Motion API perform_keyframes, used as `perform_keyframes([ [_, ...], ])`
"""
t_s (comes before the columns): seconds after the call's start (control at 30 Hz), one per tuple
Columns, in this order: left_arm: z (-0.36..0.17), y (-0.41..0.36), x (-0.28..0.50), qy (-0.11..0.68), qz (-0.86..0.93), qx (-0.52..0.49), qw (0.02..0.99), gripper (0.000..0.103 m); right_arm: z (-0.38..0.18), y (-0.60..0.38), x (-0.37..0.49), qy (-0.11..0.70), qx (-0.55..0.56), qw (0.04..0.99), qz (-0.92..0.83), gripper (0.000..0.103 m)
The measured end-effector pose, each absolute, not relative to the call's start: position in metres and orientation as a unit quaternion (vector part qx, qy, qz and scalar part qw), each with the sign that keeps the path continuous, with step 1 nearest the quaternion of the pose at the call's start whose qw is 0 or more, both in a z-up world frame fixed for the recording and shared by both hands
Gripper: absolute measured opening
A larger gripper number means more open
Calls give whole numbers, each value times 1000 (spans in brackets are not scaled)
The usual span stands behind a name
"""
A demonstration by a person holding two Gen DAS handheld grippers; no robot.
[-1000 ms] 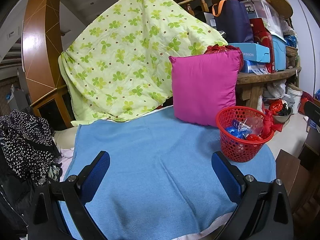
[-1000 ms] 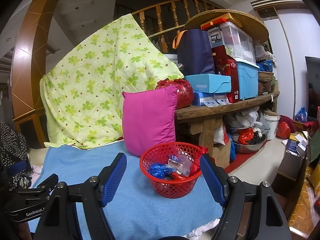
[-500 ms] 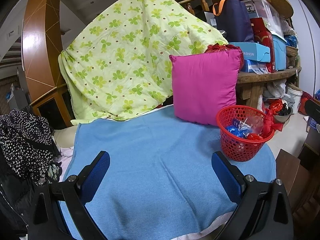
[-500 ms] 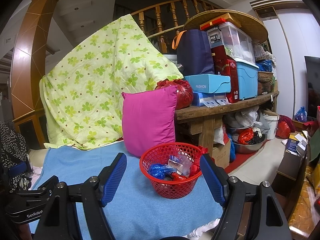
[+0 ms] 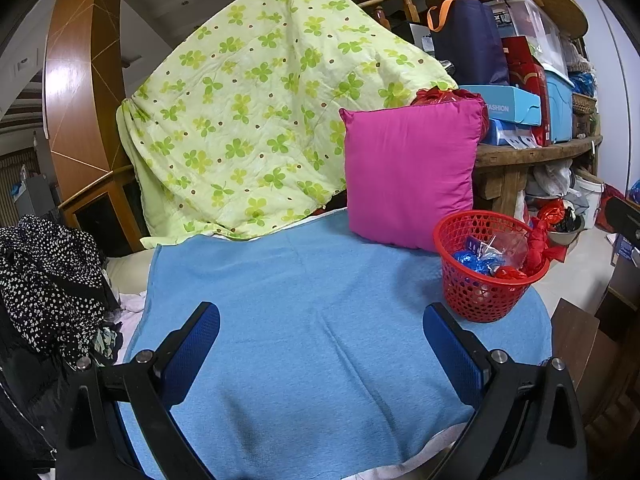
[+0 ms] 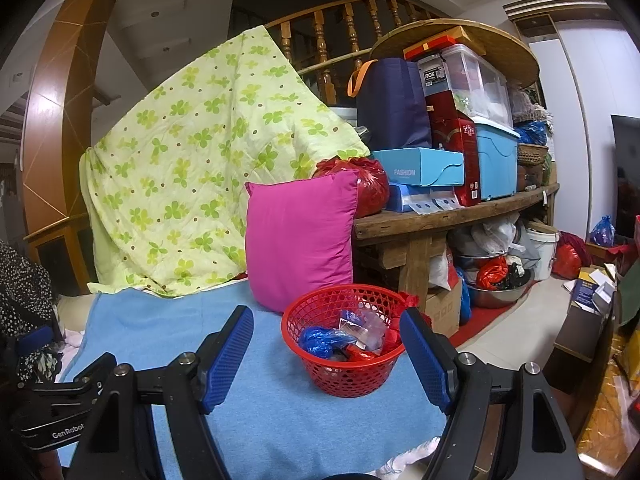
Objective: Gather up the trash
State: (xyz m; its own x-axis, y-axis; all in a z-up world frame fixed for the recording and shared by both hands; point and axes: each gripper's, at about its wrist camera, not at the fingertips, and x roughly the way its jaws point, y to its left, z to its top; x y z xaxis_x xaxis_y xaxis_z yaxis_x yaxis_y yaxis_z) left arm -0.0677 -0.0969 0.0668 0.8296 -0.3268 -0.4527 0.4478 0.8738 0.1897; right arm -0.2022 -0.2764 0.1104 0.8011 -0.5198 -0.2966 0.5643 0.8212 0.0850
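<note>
A red mesh basket (image 5: 486,292) (image 6: 316,322) stands on the blue towel (image 5: 312,320) (image 6: 280,408) at its right edge, holding blue, red and clear crumpled wrappers (image 6: 352,338). My left gripper (image 5: 320,344) hovers open over the bare middle of the towel, with nothing between its blue pads. My right gripper (image 6: 326,344) is open too; the basket sits just beyond and between its fingers, untouched. Part of the left gripper's body (image 6: 60,408) shows at the lower left of the right wrist view.
A pink cushion (image 5: 408,176) leans behind the basket, and a green clover quilt (image 5: 260,120) drapes over the back. A wooden bench (image 6: 448,216) piled with boxes and bags stands to the right. Black spotted clothing (image 5: 44,280) lies at the left. Clutter covers the floor beyond.
</note>
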Motion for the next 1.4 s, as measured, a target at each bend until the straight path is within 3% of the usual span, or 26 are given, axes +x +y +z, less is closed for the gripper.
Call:
perform_keyframes([
  [1.4, 71, -91, -69, 205, -200, 146, 947, 101, 115, -276, -206, 124, 78, 941, -305, 83],
])
